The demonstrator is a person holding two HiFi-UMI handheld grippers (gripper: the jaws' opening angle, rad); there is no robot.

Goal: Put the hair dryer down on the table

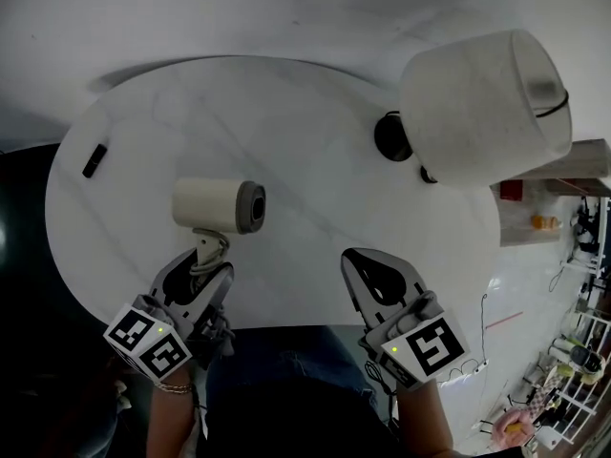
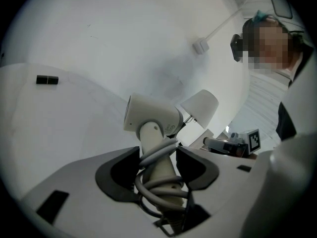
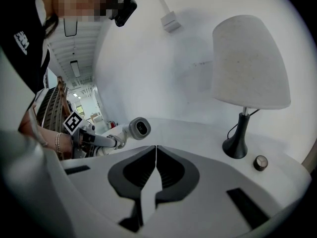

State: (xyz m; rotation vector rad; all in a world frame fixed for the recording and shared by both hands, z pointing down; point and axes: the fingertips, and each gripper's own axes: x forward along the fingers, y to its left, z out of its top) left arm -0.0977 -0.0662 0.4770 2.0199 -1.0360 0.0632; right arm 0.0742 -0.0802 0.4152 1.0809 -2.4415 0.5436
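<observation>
Left gripper (image 1: pixel 203 268) clamps smooth cream hair dryer's (image 1: pixel 219 204) cord-wrapped cylindrical handle.

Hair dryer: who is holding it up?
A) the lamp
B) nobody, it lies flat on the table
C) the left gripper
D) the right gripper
C: the left gripper has its jaws clamped on the handle of the hair dryer, while the right gripper is shut with nothing between its jaws.
</observation>
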